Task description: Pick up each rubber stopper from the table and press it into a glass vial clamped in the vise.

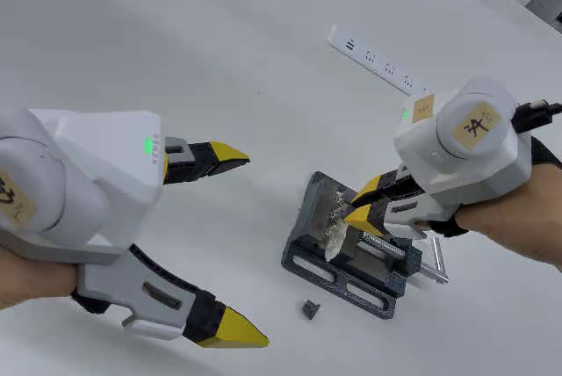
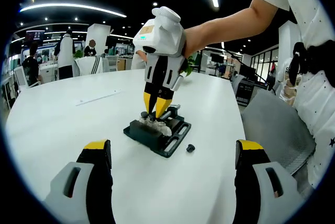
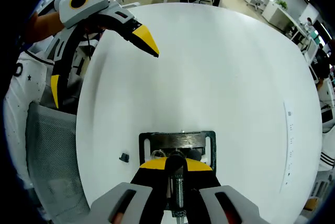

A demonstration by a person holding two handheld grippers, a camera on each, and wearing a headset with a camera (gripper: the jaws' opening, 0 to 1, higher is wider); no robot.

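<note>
Jaws of the right gripper (image 1: 362, 204) pinch a small black rubber stopper (image 3: 175, 160) just above the clear glass vials (image 1: 336, 231) in the dark grey metal vise (image 1: 338, 284). Left gripper (image 1: 244, 249) jaws gape wide, empty; a second black rubber stopper (image 1: 311, 309) lies ahead of them, just beside the vise.

Open-plan office: ceiling strip lights (image 2: 73, 7), mesh chair (image 2: 277, 124) (people (image 2: 65, 51) standing behind).

A white round table (image 2: 47, 114) stands in an open office; strip lights (image 2: 73, 8) glow overhead, a grey chair (image 2: 272, 124) beside it.
</note>
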